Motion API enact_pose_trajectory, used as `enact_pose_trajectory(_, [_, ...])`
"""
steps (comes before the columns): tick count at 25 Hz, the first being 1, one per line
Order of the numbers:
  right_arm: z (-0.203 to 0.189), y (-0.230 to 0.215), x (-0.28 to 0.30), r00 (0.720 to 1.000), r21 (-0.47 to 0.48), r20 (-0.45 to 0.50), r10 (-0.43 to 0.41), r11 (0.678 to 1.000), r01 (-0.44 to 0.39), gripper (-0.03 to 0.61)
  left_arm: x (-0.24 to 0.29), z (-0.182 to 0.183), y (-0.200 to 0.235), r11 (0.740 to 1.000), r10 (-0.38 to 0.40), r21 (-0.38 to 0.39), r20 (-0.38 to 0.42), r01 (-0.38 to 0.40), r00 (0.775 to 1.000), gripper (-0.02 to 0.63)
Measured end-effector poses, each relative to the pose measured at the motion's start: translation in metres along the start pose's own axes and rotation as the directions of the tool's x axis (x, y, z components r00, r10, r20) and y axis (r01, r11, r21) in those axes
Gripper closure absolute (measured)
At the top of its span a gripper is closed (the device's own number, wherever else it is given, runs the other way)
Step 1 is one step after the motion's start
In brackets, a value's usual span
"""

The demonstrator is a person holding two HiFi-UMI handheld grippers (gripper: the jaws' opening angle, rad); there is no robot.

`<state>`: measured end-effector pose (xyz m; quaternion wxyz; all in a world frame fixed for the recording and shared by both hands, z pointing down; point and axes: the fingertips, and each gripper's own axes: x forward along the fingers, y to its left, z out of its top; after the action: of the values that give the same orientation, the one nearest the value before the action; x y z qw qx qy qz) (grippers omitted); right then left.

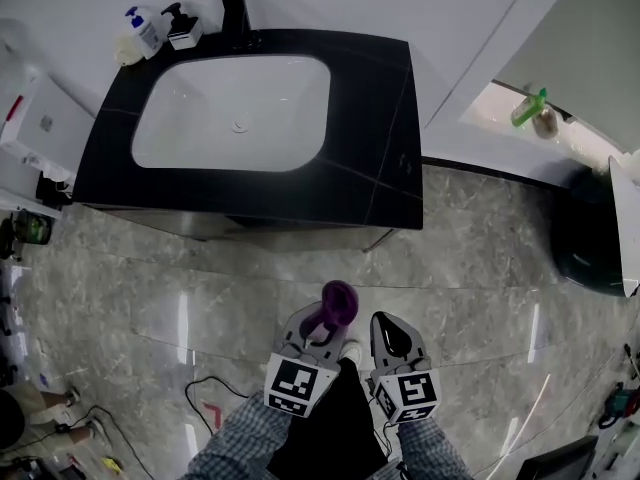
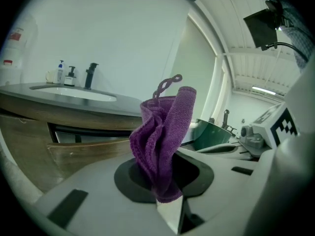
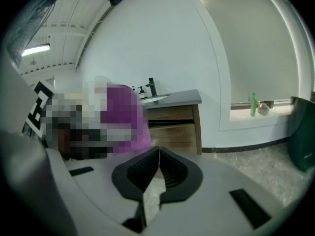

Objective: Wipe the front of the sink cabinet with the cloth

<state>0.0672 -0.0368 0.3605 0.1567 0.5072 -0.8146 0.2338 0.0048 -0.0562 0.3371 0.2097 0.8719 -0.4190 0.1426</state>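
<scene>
The left gripper [image 1: 333,320] pinches the purple cloth [image 2: 163,140], which stands bunched upright out of its closed jaws. The right gripper [image 3: 156,157] is pressed together on nothing, just beside the left one. The cabinet [image 1: 255,226] front lies straight ahead and slightly left of both, well apart across the floor [image 1: 470,268], with its long axis running side to side under the sink [image 1: 235,108]. The next move, likely, is for the cloth-bearing left gripper to travel forward and down to the wood face.
</scene>
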Motion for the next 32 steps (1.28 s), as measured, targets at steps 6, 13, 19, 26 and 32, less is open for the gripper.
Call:
enact_pose_trajectory(6, [-0.029,-0.028,0.009,1.0,0.002,-0.01,0.002,1.0,-0.002,0.56,0.07,-0.013,0.01,0.999,0.007,0.036,0.014,-0.007,1.0,0.541])
enact_pose_trajectory(13, [-0.06,-0.059,0.009,1.0,0.054,-0.017,-0.005,0.999,0.005,0.56,0.134,-0.034,-0.008,0.995,-0.069,0.064,-0.015,0.07,0.997,0.541])
enact_pose_trajectory(19, [-0.062,-0.075,0.01,1.0,0.052,-0.005,-0.007,0.999,0.007,0.56,0.166,-0.037,-0.015,0.982,-0.187,-0.03,-0.012,0.187,0.982,0.541])
enact_pose_trajectory(26, [-0.074,-0.074,0.011,1.0,0.08,-0.026,-0.006,0.997,0.008,0.56,0.167,-0.023,0.031,0.99,-0.077,-0.113,0.058,0.083,0.995,0.541])
enact_pose_trajectory(32, [-0.073,-0.052,0.024,0.997,-0.005,-0.063,0.033,0.999,-0.033,0.56,0.146,-0.021,0.075,0.987,0.012,-0.158,0.066,-0.001,0.998,0.541])
